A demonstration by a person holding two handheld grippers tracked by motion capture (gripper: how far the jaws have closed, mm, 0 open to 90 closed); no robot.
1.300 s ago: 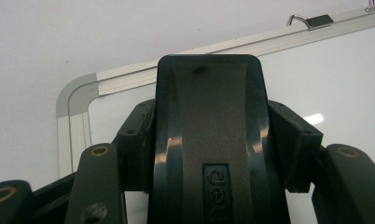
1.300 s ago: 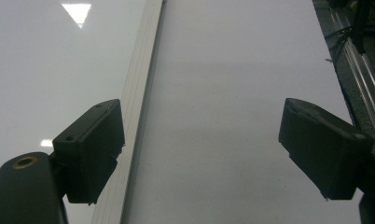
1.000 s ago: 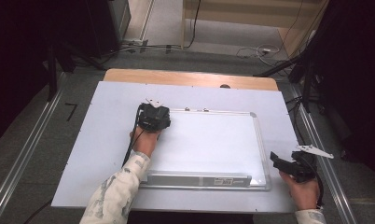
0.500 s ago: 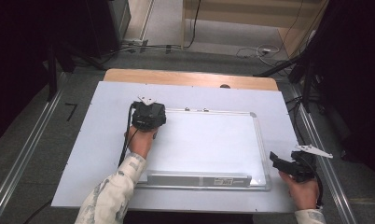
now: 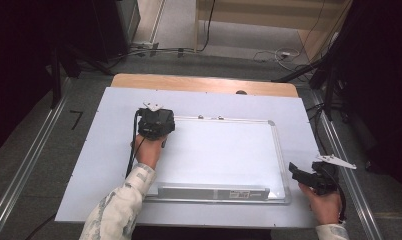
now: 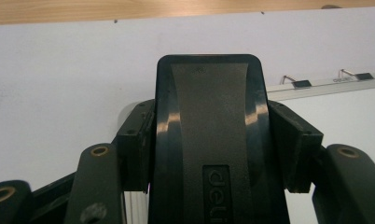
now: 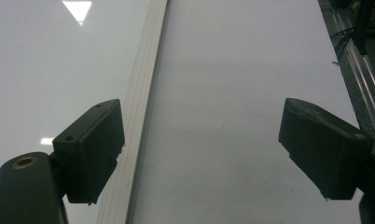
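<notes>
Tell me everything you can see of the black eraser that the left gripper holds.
The whiteboard eraser is a black block with rounded corners; its glossy plastic rim frames a matte, waisted middle panel with raised "deli" lettering. The left gripper clamps it from both sides, pads pressing its long edges. In the high view the gripper holds it over the near-left corner area of the whiteboard. Its underside is hidden, so contact with the board cannot be told.

The whiteboard (image 5: 224, 155) lies flat with its middle and right bare and passable, while the black eraser (image 6: 209, 140) clamped in the left hand-held gripper (image 5: 155, 125) blocks its top-left corner, two binder clips (image 5: 210, 118) stud its far edge, and the tabletop (image 5: 109, 150) margins stay free.
</notes>
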